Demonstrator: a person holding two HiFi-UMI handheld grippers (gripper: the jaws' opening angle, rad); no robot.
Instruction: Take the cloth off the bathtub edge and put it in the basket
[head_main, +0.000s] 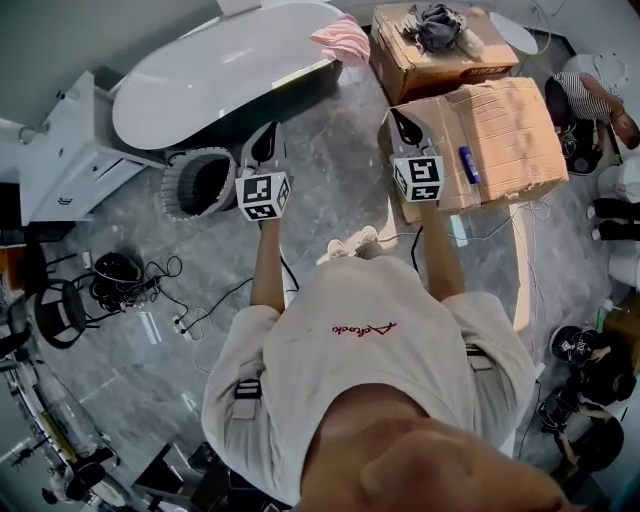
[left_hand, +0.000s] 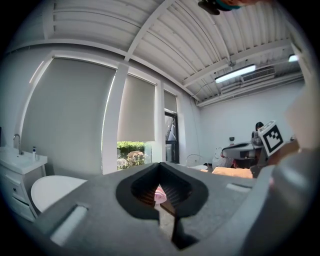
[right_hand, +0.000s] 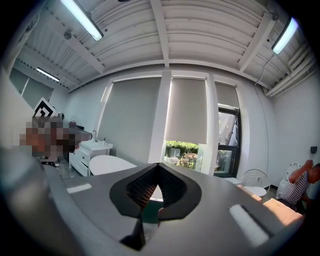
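Plainly, the left gripper (head_main: 267, 138) and right gripper (head_main: 401, 122) both have jaws clenched together, empty, well apart from the pink cloth (head_main: 343, 38) on the bathtub (head_main: 190, 85) edge.

Grey marble floor (head_main: 335, 190) open between white oval bathtub (head_main: 210, 75) and large tan cardboard box (head_main: 500, 130). Round grey ribbed basket (head_main: 197, 182) stands just beside the tub; black cables (head_main: 150, 285) litter floor left.

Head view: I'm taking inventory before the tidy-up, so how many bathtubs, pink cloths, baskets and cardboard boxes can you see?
Bathtub: 1
Pink cloth: 1
Basket: 1
Cardboard boxes: 2
Total: 5
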